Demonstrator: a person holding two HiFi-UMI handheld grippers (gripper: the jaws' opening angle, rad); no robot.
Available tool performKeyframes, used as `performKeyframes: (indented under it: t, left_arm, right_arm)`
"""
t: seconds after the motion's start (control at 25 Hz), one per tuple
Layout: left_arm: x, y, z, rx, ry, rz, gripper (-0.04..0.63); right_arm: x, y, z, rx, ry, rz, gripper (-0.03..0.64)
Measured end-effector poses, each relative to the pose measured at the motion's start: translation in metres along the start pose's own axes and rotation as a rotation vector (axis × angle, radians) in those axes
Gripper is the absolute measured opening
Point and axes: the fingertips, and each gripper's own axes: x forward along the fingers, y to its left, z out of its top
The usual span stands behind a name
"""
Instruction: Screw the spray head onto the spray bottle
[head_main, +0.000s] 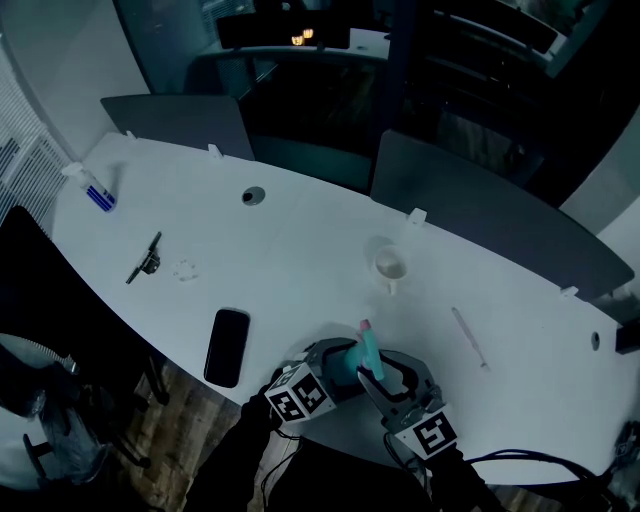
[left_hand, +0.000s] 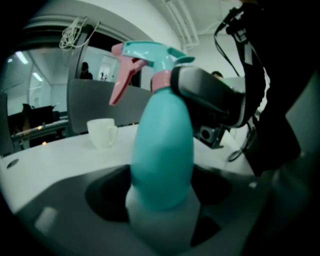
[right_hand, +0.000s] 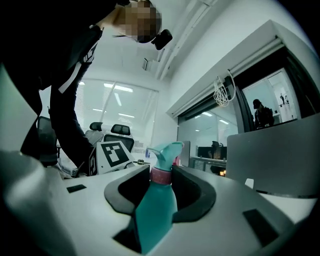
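Note:
A teal spray bottle (head_main: 368, 352) with a pink collar and pink trigger stands upright near the table's front edge, held between both grippers. My left gripper (head_main: 345, 365) is shut on the bottle's lower body (left_hand: 162, 150), which fills the gap between its jaws. The teal spray head (left_hand: 150, 55) sits on top of the neck. My right gripper (head_main: 378, 378) is shut on the pink collar (right_hand: 161, 175) just under the spray head; one of its black fingers (left_hand: 210, 95) wraps that collar in the left gripper view. How far the head is threaded on is hidden.
A white cup (head_main: 390, 265) stands behind the bottle. A black phone (head_main: 227, 346) lies at the left near the table edge. A thin clear tube (head_main: 468, 336) lies to the right. Far left lie a black clip (head_main: 145, 260) and a small bottle (head_main: 92, 190).

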Motion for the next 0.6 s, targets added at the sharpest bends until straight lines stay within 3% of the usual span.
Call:
performKeyframes:
  t: [0.2,0.28,0.6]
  left_arm:
    - [0.000,0.000,0.001,-0.002,-0.001,0.002,0.380]
    - [0.000,0.003,0.002,-0.025,-0.002,0.055,0.379]
    - [-0.007,0.015,-0.003,-0.283,0.008,0.528,0.379]
  right_arm:
    - [-0.001,-0.001,0.001,0.001,-0.033,-0.007,0.135]
    - [0.000,-0.002,0.000,-0.014,-0.029,-0.020,0.136]
    - [0.003,-0.002,0.001,-0.030,-0.020,-0.062,0.135]
